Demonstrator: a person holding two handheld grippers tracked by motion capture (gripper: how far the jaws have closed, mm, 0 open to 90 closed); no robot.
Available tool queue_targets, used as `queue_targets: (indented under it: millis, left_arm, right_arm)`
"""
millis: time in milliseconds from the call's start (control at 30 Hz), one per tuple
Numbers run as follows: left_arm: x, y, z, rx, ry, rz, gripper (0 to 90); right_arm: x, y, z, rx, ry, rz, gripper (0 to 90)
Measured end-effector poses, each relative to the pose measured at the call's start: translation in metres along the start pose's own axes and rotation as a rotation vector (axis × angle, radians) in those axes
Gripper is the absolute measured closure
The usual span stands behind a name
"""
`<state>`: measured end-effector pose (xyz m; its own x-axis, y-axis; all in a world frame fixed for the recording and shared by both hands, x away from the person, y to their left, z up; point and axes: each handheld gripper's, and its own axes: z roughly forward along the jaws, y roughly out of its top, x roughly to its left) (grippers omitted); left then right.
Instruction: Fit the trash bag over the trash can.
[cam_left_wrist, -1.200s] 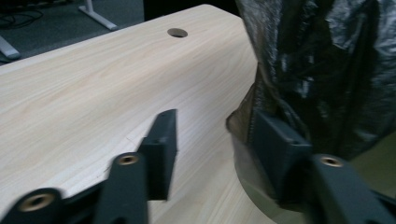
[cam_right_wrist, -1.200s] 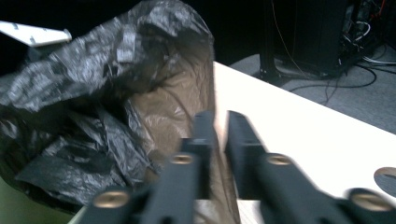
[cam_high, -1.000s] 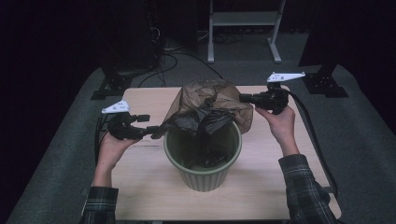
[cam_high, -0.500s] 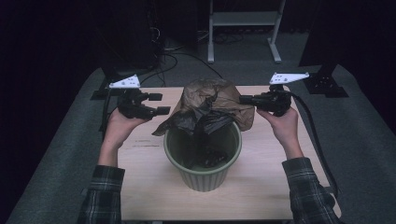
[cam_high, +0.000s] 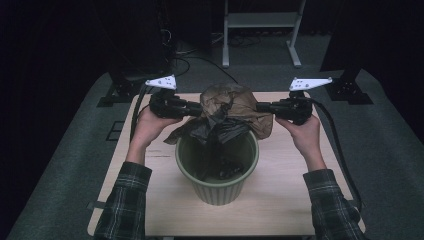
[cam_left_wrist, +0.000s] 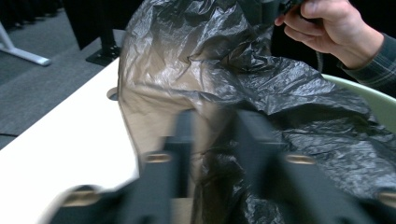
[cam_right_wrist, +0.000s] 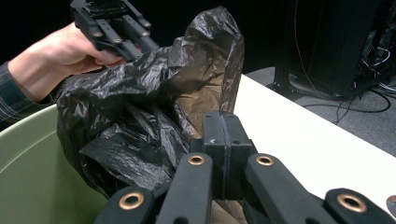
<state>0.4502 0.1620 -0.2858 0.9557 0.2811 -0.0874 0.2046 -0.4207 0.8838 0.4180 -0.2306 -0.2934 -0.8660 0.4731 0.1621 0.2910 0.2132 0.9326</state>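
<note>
A crumpled black-brown plastic bag is held up over a green ribbed bin on the wooden table, its lower part hanging inside the bin. My right gripper is shut on the bag's right edge; in the right gripper view its jaws are pressed together with film pinched at them. At the bag's left side my left gripper stands open, and in the left gripper view its blurred jaws straddle a fold of the bag. A loose flap droops over the bin's left rim.
The bin stands mid-table, near the front edge. Behind the table are a dark stand with cables at the left, a white metal frame and another black stand at the right. Grey carpet surrounds the table.
My left gripper has risen from the bag's lower left corner and moved right and farther back, up to the bag's upper left side. The right gripper has stayed in place, holding the bag.
</note>
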Motion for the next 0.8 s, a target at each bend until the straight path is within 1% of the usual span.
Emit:
queue_targets:
  millis: [33,67,100,167,200,267,300,333,367,433,467,500,567,633,667,700,767,800]
  left_arm:
    - [-0.002,0.001,0.000,0.003,0.006,0.008,87.3]
    - [-0.003,0.001,0.000,0.009,0.001,0.002,90.0]
    - [-0.004,0.001,-0.001,0.015,-0.011,0.000,90.0]
    - [-0.008,0.002,-0.005,0.028,-0.008,-0.001,90.0]
    - [-0.008,0.002,-0.005,0.028,-0.008,-0.001,90.0]
    - [-0.015,0.004,-0.019,0.039,0.001,0.008,90.0]
    - [-0.017,0.005,-0.024,0.030,-0.002,0.007,90.0]
    - [-0.017,0.005,-0.024,0.030,-0.002,0.007,90.0]
    - [-0.023,0.006,-0.035,0.015,-0.004,0.003,90.0]
    - [-0.032,0.005,-0.045,0.015,-0.007,0.005,90.0]
    - [-0.036,0.004,-0.050,0.019,-0.016,0.005,90.0]
    - [-0.040,0.003,-0.055,0.020,-0.017,0.001,90.0]
    - [-0.047,0.000,-0.064,0.011,-0.039,-0.026,90.0]
    - [-0.054,-0.004,-0.072,0.007,-0.051,-0.039,90.0]
    - [-0.054,-0.004,-0.072,0.007,-0.051,-0.039,90.0]
    - [-0.064,-0.009,-0.079,-0.007,-0.077,-0.042,90.0]
    - [-0.072,-0.014,-0.083,-0.015,-0.098,-0.046,90.0]
    - [-0.072,-0.014,-0.083,-0.015,-0.098,-0.046,90.0]
  right_arm:
    - [0.001,0.000,0.000,-0.003,0.000,-0.001,89.9]
    - [0.001,0.000,-0.001,-0.004,0.003,-0.002,90.0]
    - [0.002,0.000,-0.002,-0.003,0.003,-0.005,90.0]
    - [0.004,0.001,-0.003,-0.002,0.006,-0.007,90.0]
    - [0.004,0.001,-0.003,-0.002,0.006,-0.007,90.0]
    - [0.009,0.001,-0.006,0.000,0.015,-0.018,90.0]
    - [0.011,0.001,-0.008,0.000,0.017,-0.023,90.0]
    - [0.012,0.002,-0.008,-0.003,0.019,-0.025,89.9]
    - [0.014,0.002,-0.010,-0.005,0.029,-0.023,89.9]
    - [0.020,0.001,-0.012,0.005,0.040,-0.028,89.9]
    - [0.022,0.001,-0.013,0.009,0.048,-0.025,89.9]
    - [0.024,0.001,-0.014,0.016,0.068,-0.020,89.9]
    - [0.030,0.000,-0.015,0.036,0.096,-0.005,89.9]
    - [0.035,-0.001,-0.017,0.051,0.128,0.012,89.9]
    - [0.035,-0.001,-0.017,0.051,0.128,0.012,89.9]
    - [0.044,-0.002,-0.021,0.069,0.154,0.017,89.9]
    - [0.050,-0.004,-0.025,0.076,0.167,0.018,89.9]
    - [0.050,-0.004,-0.025,0.076,0.167,0.018,89.9]
